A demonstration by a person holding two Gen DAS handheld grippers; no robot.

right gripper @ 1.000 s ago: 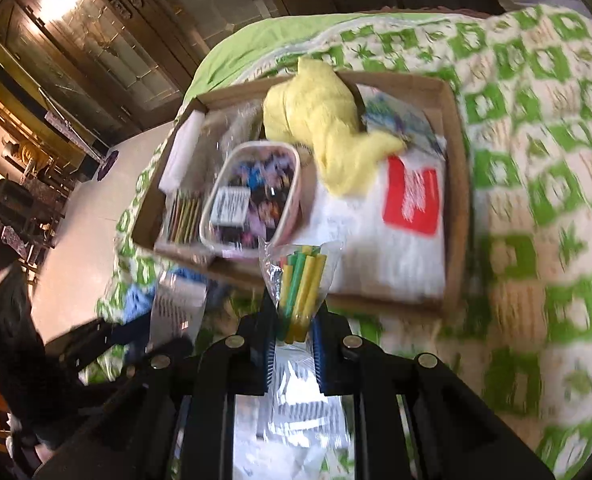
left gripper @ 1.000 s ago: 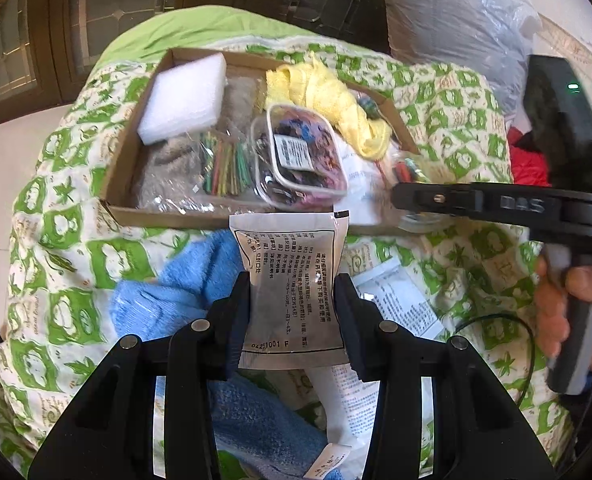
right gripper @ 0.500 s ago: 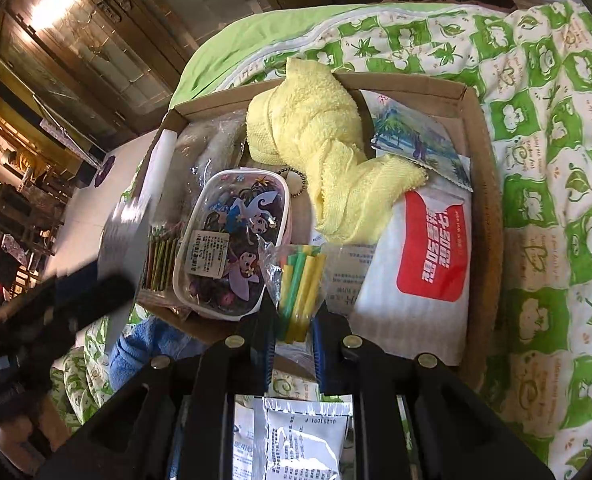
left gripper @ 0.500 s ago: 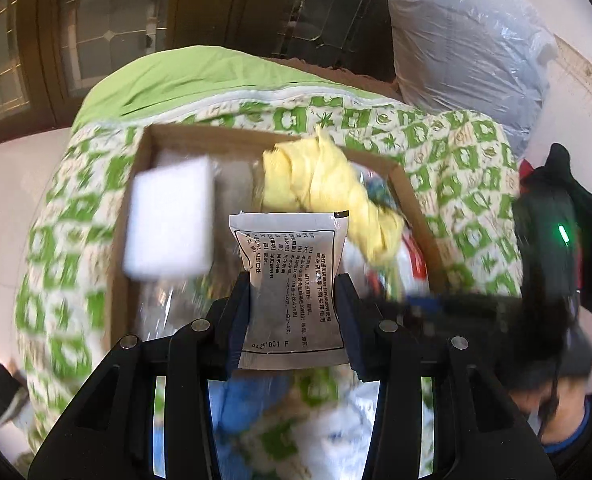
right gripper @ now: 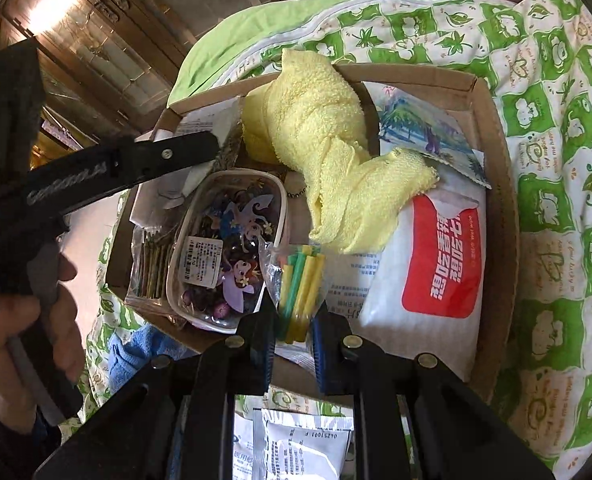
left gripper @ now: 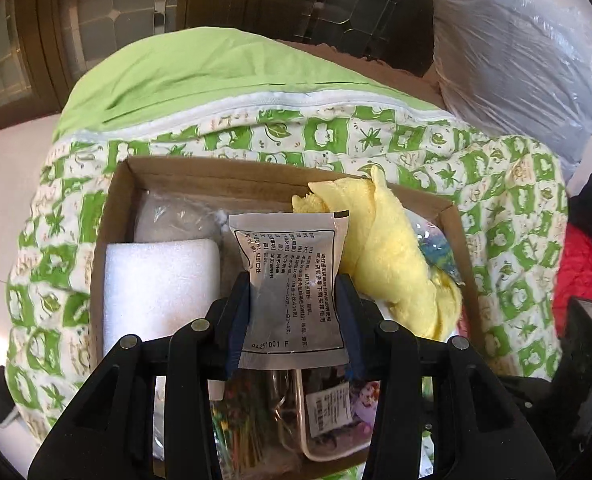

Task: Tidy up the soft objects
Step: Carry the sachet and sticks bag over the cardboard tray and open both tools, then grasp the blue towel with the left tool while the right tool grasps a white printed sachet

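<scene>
My left gripper (left gripper: 293, 316) is shut on a grey printed sachet (left gripper: 291, 280) and holds it upright over the open cardboard box (left gripper: 113, 200). My right gripper (right gripper: 293, 326) is shut on a clear bag of green and yellow sticks (right gripper: 298, 284), just above the box's near edge (right gripper: 500, 208). In the box lie a yellow towel (right gripper: 324, 148), a white foam block (left gripper: 159, 284), a clear case of trinkets (right gripper: 227, 248) and a white wipes pack with a red label (right gripper: 440, 264). The left gripper's body (right gripper: 95, 172) reaches over the box's left side.
The box sits on a green-and-white quilt (right gripper: 556, 160). A blue towel (right gripper: 129, 348) and another grey sachet (right gripper: 302, 444) lie on the quilt in front of the box. A big plastic-wrapped bundle (left gripper: 512, 52) and red fabric (left gripper: 580, 272) are at the right.
My left gripper has carried the sachet forward from in front of the box to over it. My right gripper has come closer to the box with the stick bag.
</scene>
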